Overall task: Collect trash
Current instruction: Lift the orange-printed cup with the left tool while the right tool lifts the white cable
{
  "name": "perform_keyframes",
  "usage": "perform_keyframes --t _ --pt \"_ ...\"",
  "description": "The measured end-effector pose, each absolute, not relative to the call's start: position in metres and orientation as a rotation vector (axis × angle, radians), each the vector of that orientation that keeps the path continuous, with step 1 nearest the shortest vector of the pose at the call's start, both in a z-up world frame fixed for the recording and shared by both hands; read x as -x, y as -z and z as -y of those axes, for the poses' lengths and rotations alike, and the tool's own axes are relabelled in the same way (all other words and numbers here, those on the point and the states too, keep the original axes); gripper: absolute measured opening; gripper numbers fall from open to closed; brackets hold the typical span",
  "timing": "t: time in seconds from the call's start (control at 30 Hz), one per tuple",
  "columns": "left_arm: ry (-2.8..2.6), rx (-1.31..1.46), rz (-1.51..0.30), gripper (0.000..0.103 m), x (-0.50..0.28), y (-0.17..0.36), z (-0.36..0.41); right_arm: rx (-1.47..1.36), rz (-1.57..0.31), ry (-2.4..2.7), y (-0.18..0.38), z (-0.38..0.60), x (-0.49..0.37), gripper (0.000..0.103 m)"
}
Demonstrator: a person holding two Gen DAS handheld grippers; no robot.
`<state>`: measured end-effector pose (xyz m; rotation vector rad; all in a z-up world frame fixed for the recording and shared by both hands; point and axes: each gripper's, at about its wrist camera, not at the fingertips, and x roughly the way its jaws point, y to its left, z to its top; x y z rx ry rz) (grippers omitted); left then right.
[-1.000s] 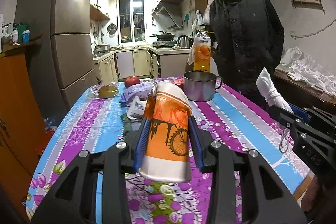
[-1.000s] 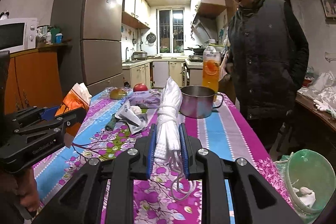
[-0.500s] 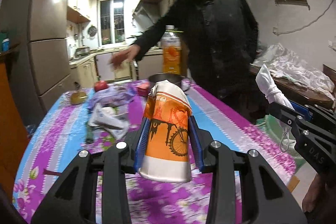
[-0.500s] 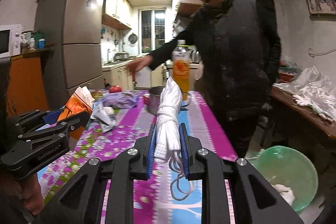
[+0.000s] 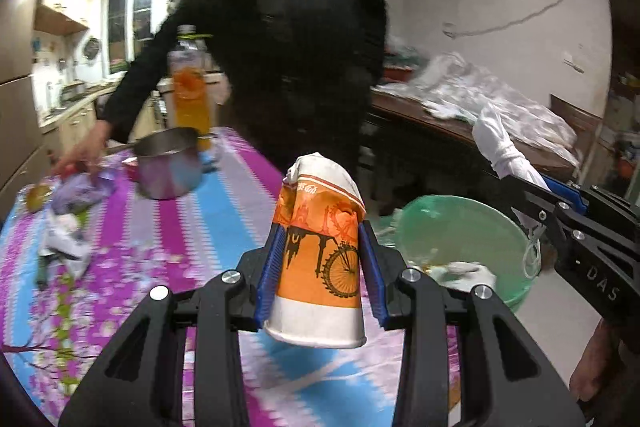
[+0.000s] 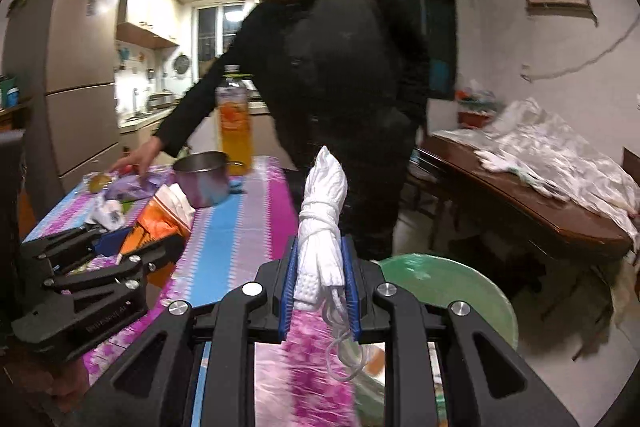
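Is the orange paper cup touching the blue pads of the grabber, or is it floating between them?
Touching. The left wrist view shows the orange paper cup squeezed between the left gripper's blue pads, both pads pressed flat on its sides.

Two matching black hand-held grippers with blue finger pads.

The left gripper [image 5: 320,267] and right gripper [image 6: 322,279] share one build: matte black plastic frames with angular linkage arms and triangular cut-outs, joined by round silver screws [image 5: 410,275] at the pivots. Each finger carries a flat, ribbed blue pad [image 6: 289,287] on its inner face. Pale lettering is printed on the side of each body, "DAS" readable on the right one, the left one's blurred.
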<state>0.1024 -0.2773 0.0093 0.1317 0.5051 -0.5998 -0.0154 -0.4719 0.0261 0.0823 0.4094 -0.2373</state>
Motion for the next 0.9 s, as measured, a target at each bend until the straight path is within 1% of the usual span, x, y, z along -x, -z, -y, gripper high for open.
perform_keyframes --t 0.17,0.27,0.4,0.57,0.7,0.9 --pt "0.647 -0.171 -0.505 0.036 -0.084 0.004 0.299 -0.111 -0.426 0.225 -0.002 0.480 0.053 0.022" --pt "0.639 -0.206 -0.501 0.037 -0.074 0.017 0.290 -0.121 -0.466 0.199 0.024 0.469 0.068 0.022" --pt "0.567 -0.205 -0.526 0.037 -0.076 0.031 0.256 -0.122 -0.521 0.129 0.049 0.446 0.057 0.022" --pt "0.375 -0.168 -0.610 0.037 -0.103 0.053 0.182 -0.077 -0.590 -0.038 0.066 0.388 0.008 0.022" --pt "0.218 -0.117 -0.658 0.037 -0.130 0.052 0.111 -0.022 -0.657 -0.170 0.069 0.330 -0.047 0.023" --pt "0.047 -0.003 -0.798 0.038 -0.197 0.061 0.001 0.046 -0.751 -0.316 0.062 0.236 -0.127 0.023"
